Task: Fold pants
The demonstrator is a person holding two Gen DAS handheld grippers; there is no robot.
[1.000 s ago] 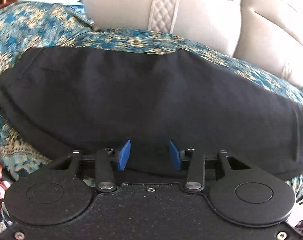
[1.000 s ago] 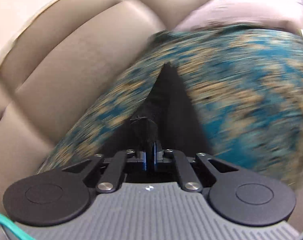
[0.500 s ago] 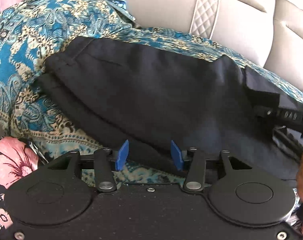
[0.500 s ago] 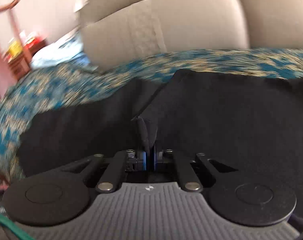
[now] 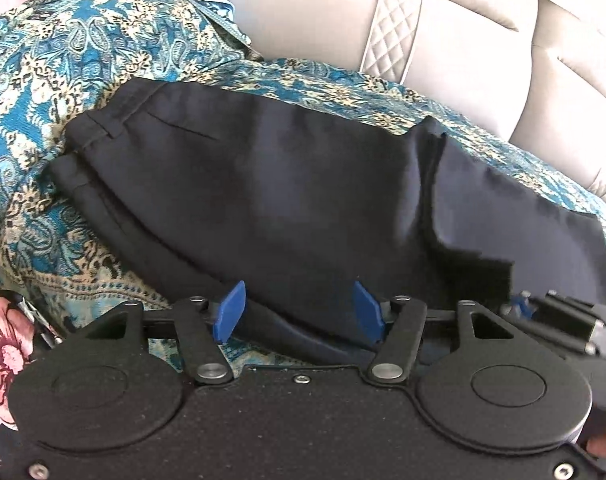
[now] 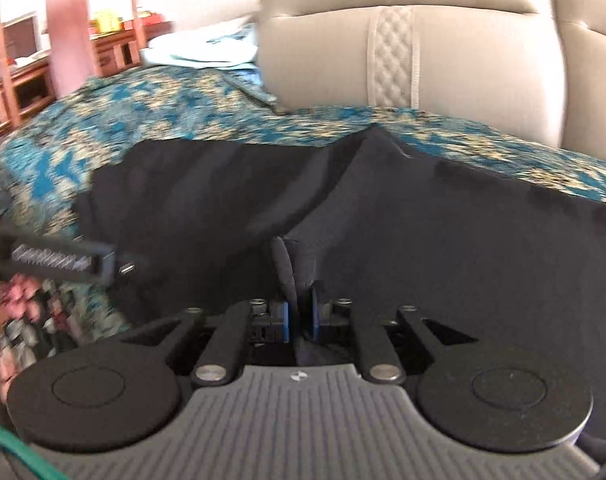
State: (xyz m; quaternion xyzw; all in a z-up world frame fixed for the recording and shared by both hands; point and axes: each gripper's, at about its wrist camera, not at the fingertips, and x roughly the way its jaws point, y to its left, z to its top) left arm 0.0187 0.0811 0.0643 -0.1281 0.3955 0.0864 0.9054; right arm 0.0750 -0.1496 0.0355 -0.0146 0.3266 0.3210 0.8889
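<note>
Black pants (image 5: 287, 184) lie across a sofa seat covered with a blue and tan patterned cloth (image 5: 63, 80). The waistband is at the left, and a folded-over leg layer lies on top at the right. My left gripper (image 5: 299, 312) is open at the near edge of the pants, its blue pads on either side of the cloth edge. My right gripper (image 6: 299, 316) is shut on a pinched fold of the pants (image 6: 443, 240) and holds it just above the pile. The right gripper's body also shows in the left wrist view (image 5: 563, 320).
The beige sofa backrest (image 5: 443, 32) rises behind the pants. A light blue cloth (image 6: 203, 50) lies at the far left of the seat. Wooden furniture (image 6: 63, 40) stands beyond the sofa's left end. Floral fabric (image 5: 3, 352) is at the near left.
My right gripper has carried the pant leg end from the far right over to the left onto the pants, folding them. My left gripper has pulled back a little and stays open.
</note>
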